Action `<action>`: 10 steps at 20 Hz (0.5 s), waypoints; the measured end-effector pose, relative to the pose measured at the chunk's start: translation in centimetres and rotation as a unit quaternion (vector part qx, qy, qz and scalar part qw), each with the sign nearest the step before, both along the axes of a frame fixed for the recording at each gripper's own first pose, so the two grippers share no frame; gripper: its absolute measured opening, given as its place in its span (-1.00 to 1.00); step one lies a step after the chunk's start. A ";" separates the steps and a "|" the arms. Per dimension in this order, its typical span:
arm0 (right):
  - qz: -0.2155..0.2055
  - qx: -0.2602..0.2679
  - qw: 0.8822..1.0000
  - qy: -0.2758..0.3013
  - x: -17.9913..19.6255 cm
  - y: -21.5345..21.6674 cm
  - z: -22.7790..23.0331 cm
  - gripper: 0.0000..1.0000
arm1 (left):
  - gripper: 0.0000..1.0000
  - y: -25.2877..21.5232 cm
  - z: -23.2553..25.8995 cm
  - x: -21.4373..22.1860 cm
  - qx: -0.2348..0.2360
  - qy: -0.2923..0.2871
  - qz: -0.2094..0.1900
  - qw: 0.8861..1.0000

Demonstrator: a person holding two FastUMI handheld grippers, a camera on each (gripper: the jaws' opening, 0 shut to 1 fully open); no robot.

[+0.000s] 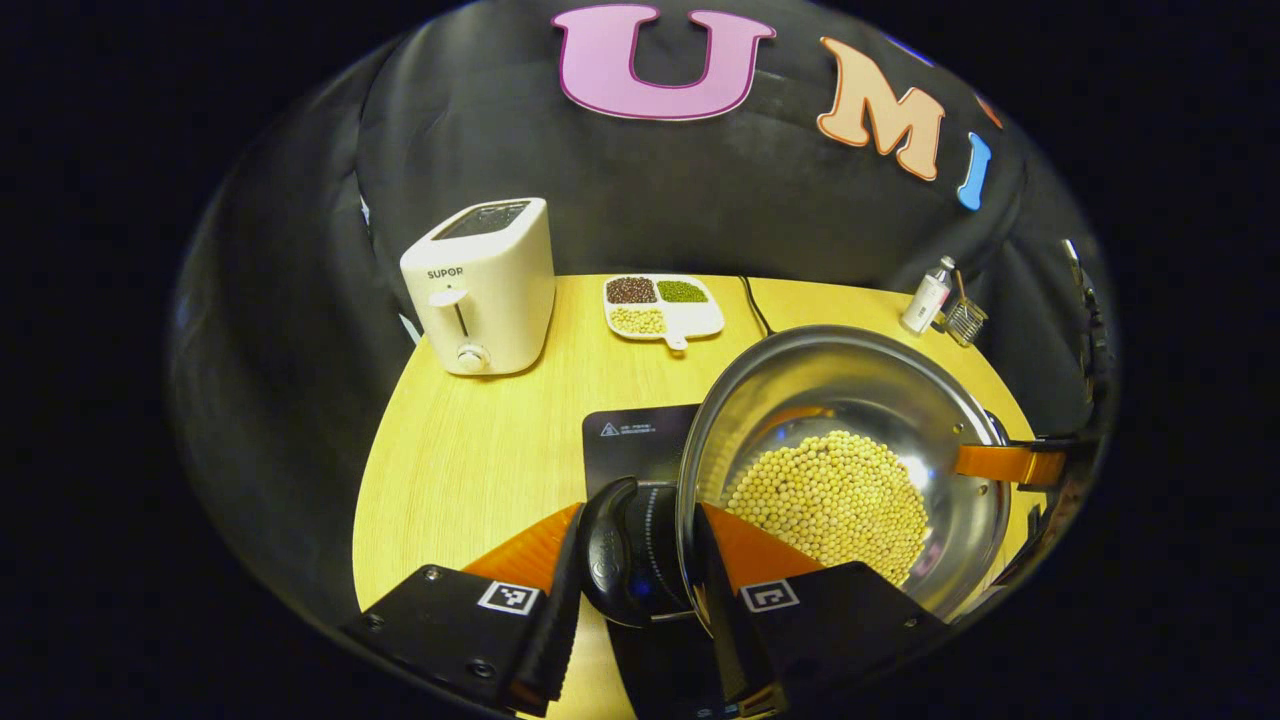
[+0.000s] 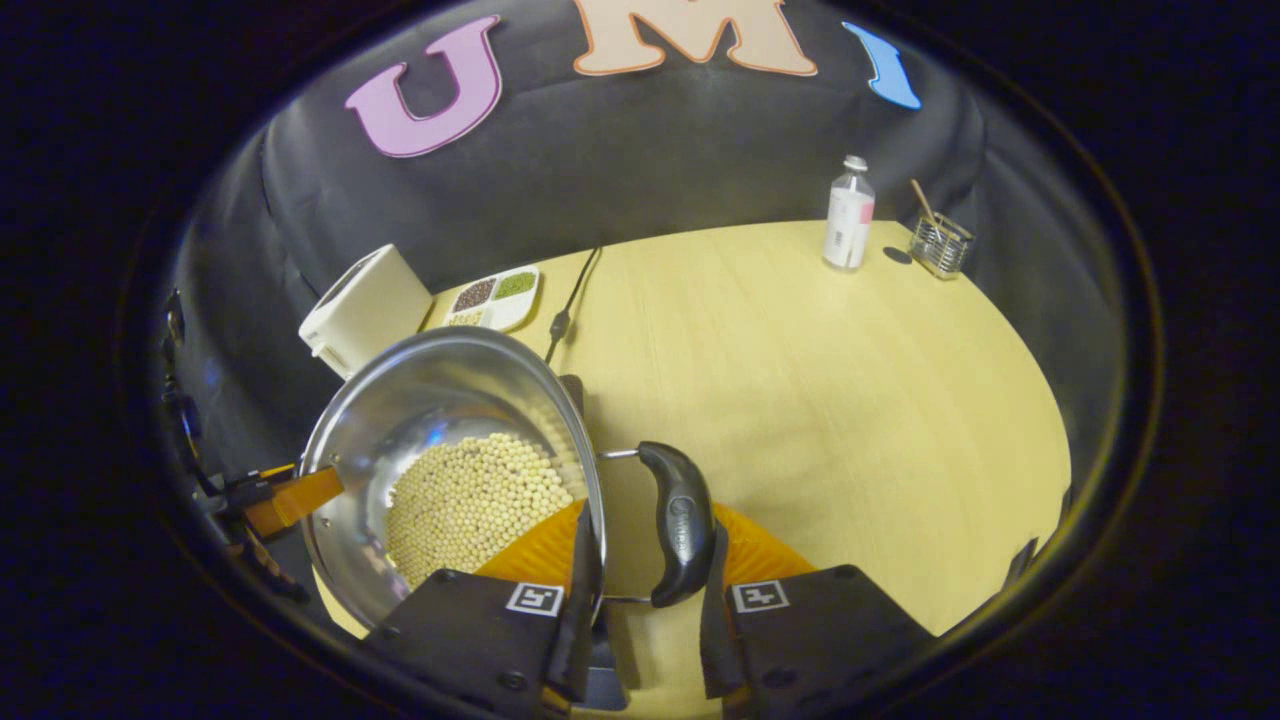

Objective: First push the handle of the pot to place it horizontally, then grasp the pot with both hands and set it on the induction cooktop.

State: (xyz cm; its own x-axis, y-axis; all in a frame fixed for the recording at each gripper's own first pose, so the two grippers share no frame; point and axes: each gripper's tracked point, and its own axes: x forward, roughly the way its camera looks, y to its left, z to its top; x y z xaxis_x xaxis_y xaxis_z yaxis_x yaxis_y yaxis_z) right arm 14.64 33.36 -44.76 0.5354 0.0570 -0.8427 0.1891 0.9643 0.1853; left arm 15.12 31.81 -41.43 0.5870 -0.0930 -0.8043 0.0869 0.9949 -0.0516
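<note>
1. Gripping the pot (image 1: 850,440) by its near side handle (image 1: 622,550), the left gripper (image 1: 632,600) has both fingers closed on it in the left gripper view; the pot hangs above the induction cooktop (image 1: 635,440).
2. Right gripper view: the right gripper (image 2: 645,590) clamps the opposite handle (image 2: 675,525). Uneven lowering could tilt the pot and spill the beans (image 2: 470,505).
</note>
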 end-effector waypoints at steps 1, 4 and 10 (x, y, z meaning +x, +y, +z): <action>-0.004 0.000 1.000 0.002 0.0 0.5 -0.2 -0.19 | 0.18 0.3 0.1 0.5 -0.002 -0.008 0.001 1.000; -0.015 -0.001 1.000 0.007 0.2 1.5 -0.2 -0.19 | 0.21 1.1 0.5 1.2 0.000 -0.026 -0.007 1.000; -0.019 0.006 1.000 0.023 0.1 2.1 -0.7 -0.13 | 0.22 1.8 -0.1 2.2 0.002 -0.044 -0.013 0.999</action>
State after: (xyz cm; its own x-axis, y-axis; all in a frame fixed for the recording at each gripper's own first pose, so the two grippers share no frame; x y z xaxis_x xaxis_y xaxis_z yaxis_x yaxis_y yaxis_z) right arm 14.70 35.51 -45.50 0.4975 0.0473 -0.8662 0.2334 0.9544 0.1862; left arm 17.28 33.56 -41.48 0.6530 -0.1066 -0.7498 0.1169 0.9924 -0.0393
